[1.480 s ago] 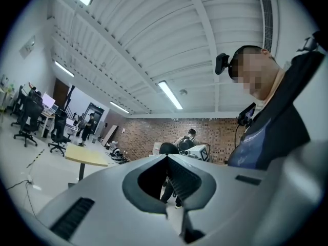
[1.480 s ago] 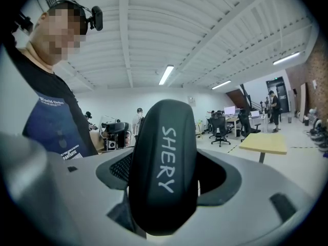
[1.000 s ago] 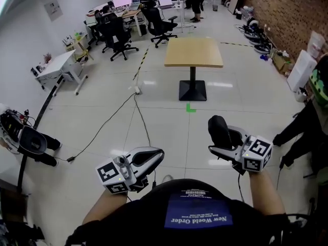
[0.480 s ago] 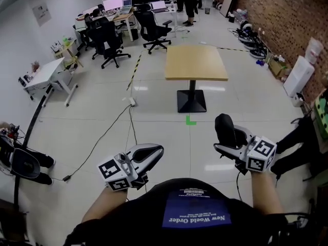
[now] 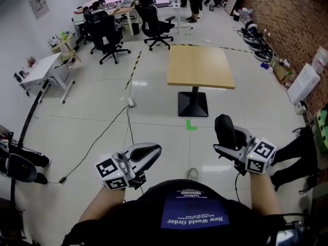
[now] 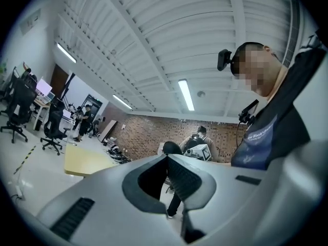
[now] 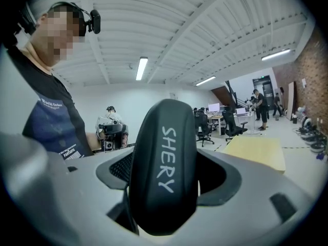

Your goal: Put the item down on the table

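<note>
A black oblong case [image 5: 223,129] marked "SHERY" stands upright between the jaws of my right gripper [image 5: 226,140], which is shut on it; it fills the middle of the right gripper view [image 7: 164,168]. My left gripper [image 5: 150,150] is held at waist height to the left, its jaws closed together [image 6: 166,160] with nothing between them. Both point upward, away from the floor. The square wooden table [image 5: 201,65] on a black pedestal stands a few steps ahead and shows in both gripper views [image 7: 259,150] [image 6: 82,160].
A green tape mark [image 5: 191,125] lies on the tiled floor before the table. A cable [image 5: 110,132] runs across the floor at left. Office chairs [image 5: 107,35] and desks [image 5: 43,68] stand far left. A person's legs [image 5: 294,147] show at right, by the brick wall [image 5: 292,14].
The table and floor mark have slid lower in the head view, so I have come closer to the table. Both grippers keep their pose, the case still held.
</note>
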